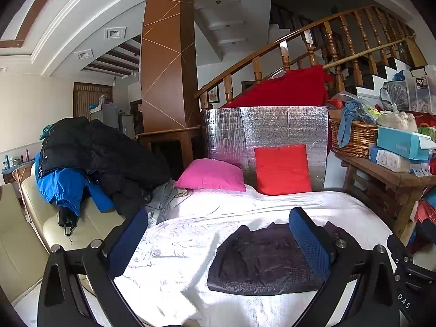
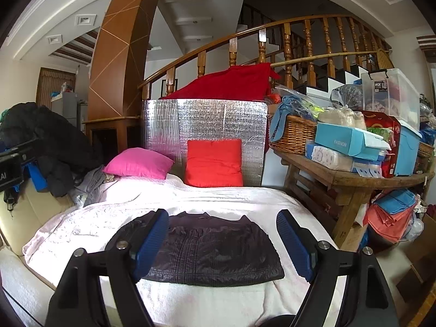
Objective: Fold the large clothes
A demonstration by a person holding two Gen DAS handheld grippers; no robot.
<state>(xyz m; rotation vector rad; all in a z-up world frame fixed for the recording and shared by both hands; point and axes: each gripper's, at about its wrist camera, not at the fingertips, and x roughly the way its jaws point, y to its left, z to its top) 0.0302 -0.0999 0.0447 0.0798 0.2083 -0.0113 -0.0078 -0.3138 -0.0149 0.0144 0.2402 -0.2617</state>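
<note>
- The left gripper (image 1: pixel 219 241) has its jaws spread wide with nothing between the blue pads (image 1: pixel 310 242); it hangs above the bed.
- The right gripper (image 2: pixel 223 241) is likewise wide and empty, also clear of the cloth.
- The dark jacket (image 2: pixel 215 253) lies folded into a flat packet on the white bedspread (image 2: pixel 81 226), in front of both grippers.
- Beyond it a pink pillow (image 1: pixel 211 175) and a red pillow (image 1: pixel 282 169) lean near a silver foil board (image 1: pixel 272 125).
- A heap of coats (image 1: pixel 95 158) sits to the left on a cream sofa (image 1: pixel 32 234).
- Likely risk: the slippery packet may spring open if a pad catches only its top layer, or drags the loose bedspread along.
</note>
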